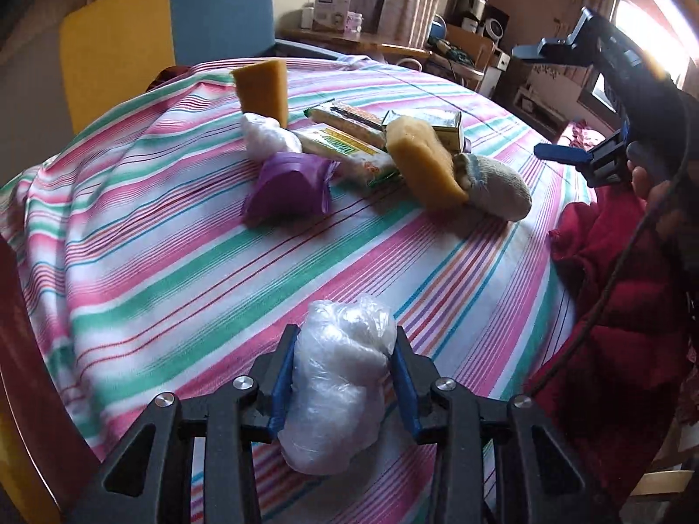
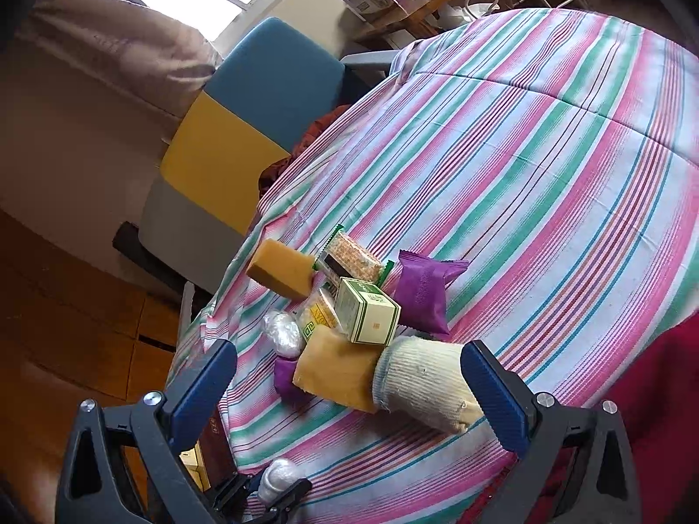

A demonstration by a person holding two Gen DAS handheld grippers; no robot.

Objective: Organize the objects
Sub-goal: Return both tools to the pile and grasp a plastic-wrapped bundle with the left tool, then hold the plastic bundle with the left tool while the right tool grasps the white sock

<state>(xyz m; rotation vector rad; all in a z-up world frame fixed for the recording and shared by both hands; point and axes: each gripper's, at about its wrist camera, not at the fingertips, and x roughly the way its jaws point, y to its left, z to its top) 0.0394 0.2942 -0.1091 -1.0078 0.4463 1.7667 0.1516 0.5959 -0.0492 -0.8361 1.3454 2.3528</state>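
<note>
Left claw point(image 1: 343, 375) is squeezing a white plastic bundle point(image 1: 338, 388) between both fingers, lifting it off the striped cloth point(image 1: 174, 284), probably to sort it. Right claw point(image 2: 349, 393) is waiting wide open, holding nothing, just before the sock point(image 2: 419, 382) and the pile beyond it.

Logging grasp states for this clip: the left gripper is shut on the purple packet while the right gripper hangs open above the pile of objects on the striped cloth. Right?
Not quite. The left wrist view shows the left gripper shut on a clear plastic bundle; the purple packet lies untouched in the pile. The rest holds: the right gripper hangs open above the pile on the striped cloth.
</note>
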